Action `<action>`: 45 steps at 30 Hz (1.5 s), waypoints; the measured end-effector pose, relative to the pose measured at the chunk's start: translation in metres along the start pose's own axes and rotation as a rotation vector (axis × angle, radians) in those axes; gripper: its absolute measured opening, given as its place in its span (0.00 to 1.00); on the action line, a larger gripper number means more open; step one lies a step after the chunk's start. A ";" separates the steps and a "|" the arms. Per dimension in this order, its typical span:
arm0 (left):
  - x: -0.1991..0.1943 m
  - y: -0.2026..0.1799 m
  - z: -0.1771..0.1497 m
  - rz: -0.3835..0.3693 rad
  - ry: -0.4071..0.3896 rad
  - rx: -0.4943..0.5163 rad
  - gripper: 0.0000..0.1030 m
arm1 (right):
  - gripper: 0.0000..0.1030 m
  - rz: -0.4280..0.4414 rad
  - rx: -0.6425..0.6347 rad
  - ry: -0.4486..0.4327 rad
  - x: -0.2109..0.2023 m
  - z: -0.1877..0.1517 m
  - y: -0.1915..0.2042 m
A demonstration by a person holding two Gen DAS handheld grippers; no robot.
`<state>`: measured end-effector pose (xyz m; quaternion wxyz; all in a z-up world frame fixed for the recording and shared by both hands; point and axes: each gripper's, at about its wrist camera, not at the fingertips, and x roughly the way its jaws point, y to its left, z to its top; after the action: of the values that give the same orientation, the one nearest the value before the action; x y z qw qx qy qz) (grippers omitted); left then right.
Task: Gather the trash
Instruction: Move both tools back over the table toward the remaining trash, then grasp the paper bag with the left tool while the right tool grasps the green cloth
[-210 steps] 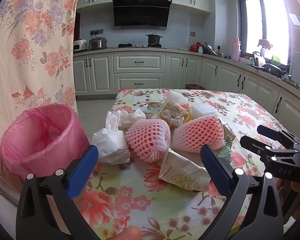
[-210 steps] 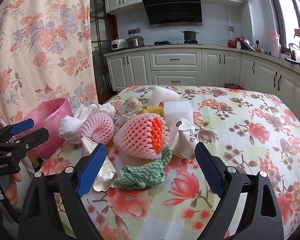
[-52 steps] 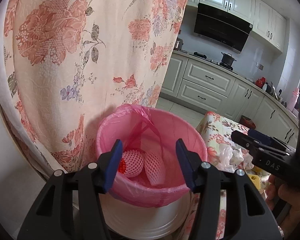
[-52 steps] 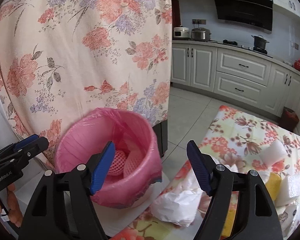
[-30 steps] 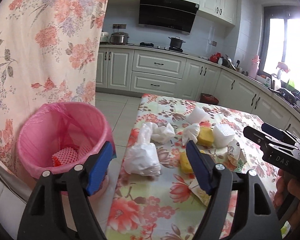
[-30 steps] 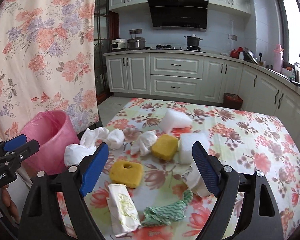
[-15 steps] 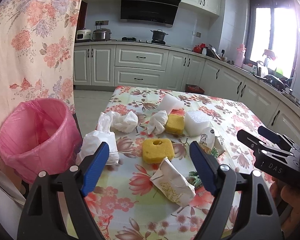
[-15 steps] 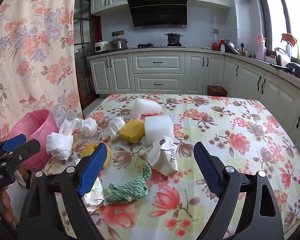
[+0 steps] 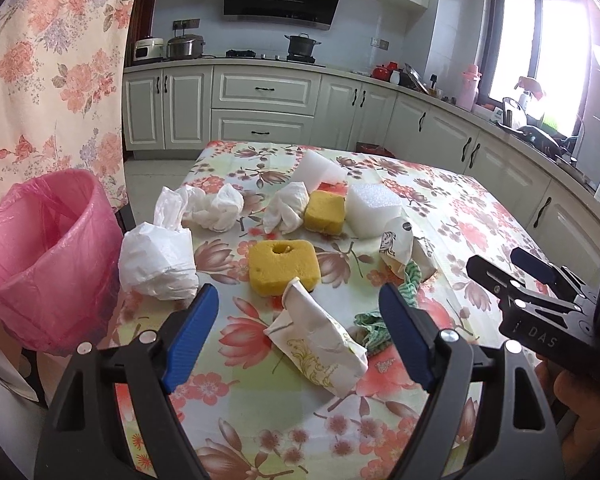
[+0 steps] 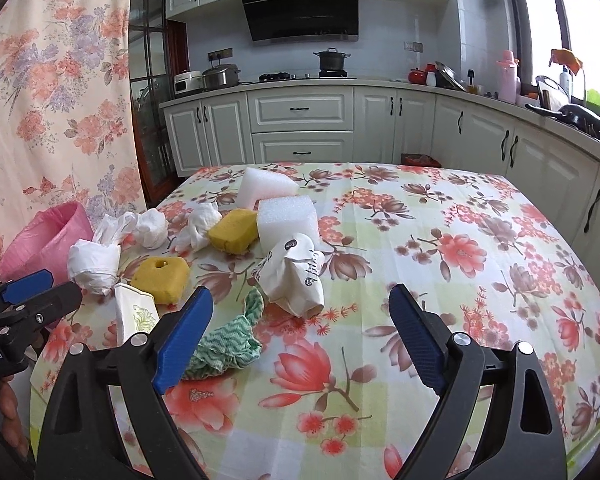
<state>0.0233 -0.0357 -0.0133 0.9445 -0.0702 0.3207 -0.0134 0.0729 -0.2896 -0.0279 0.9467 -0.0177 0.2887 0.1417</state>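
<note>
Trash lies on the floral table [image 9: 260,380]. My left gripper [image 9: 298,294] is open and empty just above a printed paper packet [image 9: 320,344], with a holed yellow sponge [image 9: 282,266] beyond it and a white plastic bag [image 9: 156,258] to its left. My right gripper [image 10: 300,294] has empty jaws that are still opening. It hovers near a crumpled printed paper bag [image 10: 294,276], and a green cloth [image 10: 224,340] lies by its left finger. The pink-lined bin [image 9: 40,256] stands off the table's left edge.
Farther back lie a second yellow sponge [image 9: 325,212], white foam blocks [image 9: 374,210] and crumpled tissues [image 9: 216,210]. A floral curtain [image 9: 60,60] hangs behind the bin. Kitchen cabinets [image 10: 300,128] line the back and right walls. The table's right half [image 10: 480,240] holds no trash.
Both grippers have come forward and down toward the table, so the trash looks nearer and larger. The bin has slid toward the left edge of both views.
</note>
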 end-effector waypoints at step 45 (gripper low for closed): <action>0.045 -0.002 -0.019 -0.029 0.187 0.001 0.20 | 0.82 -0.007 -0.005 0.052 0.015 -0.013 0.000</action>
<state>0.0471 -0.0437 -0.0553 0.9102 -0.0727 0.4063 -0.0338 0.0776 -0.2873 -0.0470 0.9394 -0.0246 0.3127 0.1386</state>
